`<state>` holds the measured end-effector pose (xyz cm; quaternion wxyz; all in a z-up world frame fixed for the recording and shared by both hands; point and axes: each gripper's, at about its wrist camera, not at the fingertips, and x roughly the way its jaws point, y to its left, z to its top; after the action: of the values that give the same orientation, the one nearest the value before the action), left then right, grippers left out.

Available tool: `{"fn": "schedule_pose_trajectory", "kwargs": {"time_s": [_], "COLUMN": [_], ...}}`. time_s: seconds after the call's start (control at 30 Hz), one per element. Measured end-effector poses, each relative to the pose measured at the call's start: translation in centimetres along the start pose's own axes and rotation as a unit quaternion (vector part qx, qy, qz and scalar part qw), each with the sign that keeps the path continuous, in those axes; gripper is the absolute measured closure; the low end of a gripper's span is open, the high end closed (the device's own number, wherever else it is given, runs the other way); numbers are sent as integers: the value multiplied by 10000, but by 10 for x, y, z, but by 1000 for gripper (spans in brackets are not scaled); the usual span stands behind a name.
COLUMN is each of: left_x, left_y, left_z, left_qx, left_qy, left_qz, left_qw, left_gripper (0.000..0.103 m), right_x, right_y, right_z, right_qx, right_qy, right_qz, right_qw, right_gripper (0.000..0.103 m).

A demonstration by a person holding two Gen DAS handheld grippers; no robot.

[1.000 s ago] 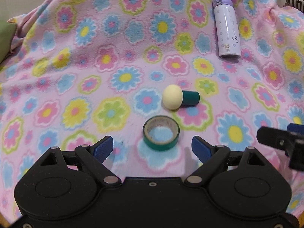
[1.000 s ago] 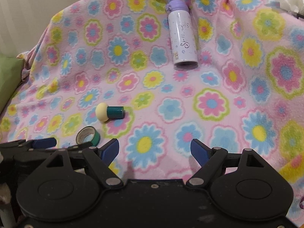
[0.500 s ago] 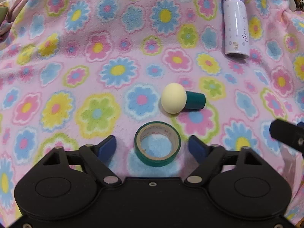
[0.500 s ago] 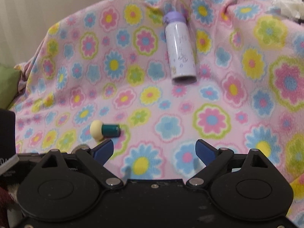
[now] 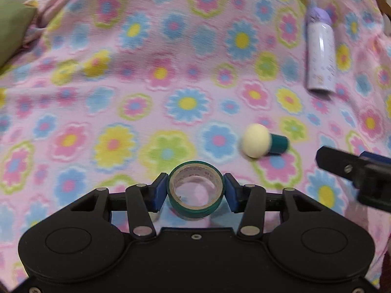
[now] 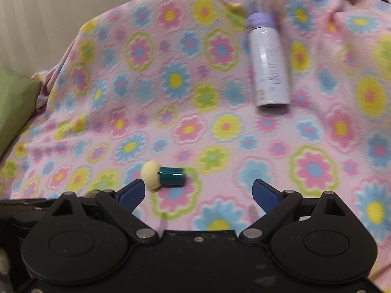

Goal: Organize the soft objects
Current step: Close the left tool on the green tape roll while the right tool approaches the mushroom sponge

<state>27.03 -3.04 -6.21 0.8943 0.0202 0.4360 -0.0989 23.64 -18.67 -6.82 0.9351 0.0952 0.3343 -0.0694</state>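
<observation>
My left gripper (image 5: 195, 191) is shut on a green tape roll (image 5: 195, 210), its blue pads pressing both sides, and holds it above the flowered pink blanket (image 5: 146, 78). A cream sponge puff with a teal handle (image 5: 261, 142) lies on its side just right of it, also seen in the right wrist view (image 6: 162, 177). My right gripper (image 6: 198, 193) is open and empty, with the puff close to its left fingertip. A finger of it shows at the right edge of the left wrist view (image 5: 354, 173).
A lilac bottle with a purple cap (image 5: 320, 56) lies at the back right, also in the right wrist view (image 6: 268, 63). A green cushion (image 6: 14, 102) sits at the left edge of the blanket. A pale wall rises behind.
My left gripper closed on the tape roll and lifted it off the blanket. The right gripper moved left and nearer to the puff.
</observation>
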Motion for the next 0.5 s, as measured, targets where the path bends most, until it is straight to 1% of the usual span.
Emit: {"fn": "schedule_pose_trajectory", "kwargs": {"time_s": [0.17, 0.37, 0.5], "left_x": [-7, -12, -15], "left_y": [19, 26, 29], "left_z": [0, -7, -11], "left_qx": [-140, -133, -163], "left_qy": [-8, -37, -39], "left_qz": [222, 367, 370], "left_qw": [9997, 9992, 9992], "left_gripper": [55, 55, 55], "right_x": [25, 57, 78], "right_y": [23, 45, 51], "right_z": [5, 14, 17], "right_qx": [-285, -467, -449], "right_qy": [179, 360, 546], "right_qz": [109, 113, 77], "right_qw": [9994, 9982, 9975], "right_gripper": [11, 12, 19]}}
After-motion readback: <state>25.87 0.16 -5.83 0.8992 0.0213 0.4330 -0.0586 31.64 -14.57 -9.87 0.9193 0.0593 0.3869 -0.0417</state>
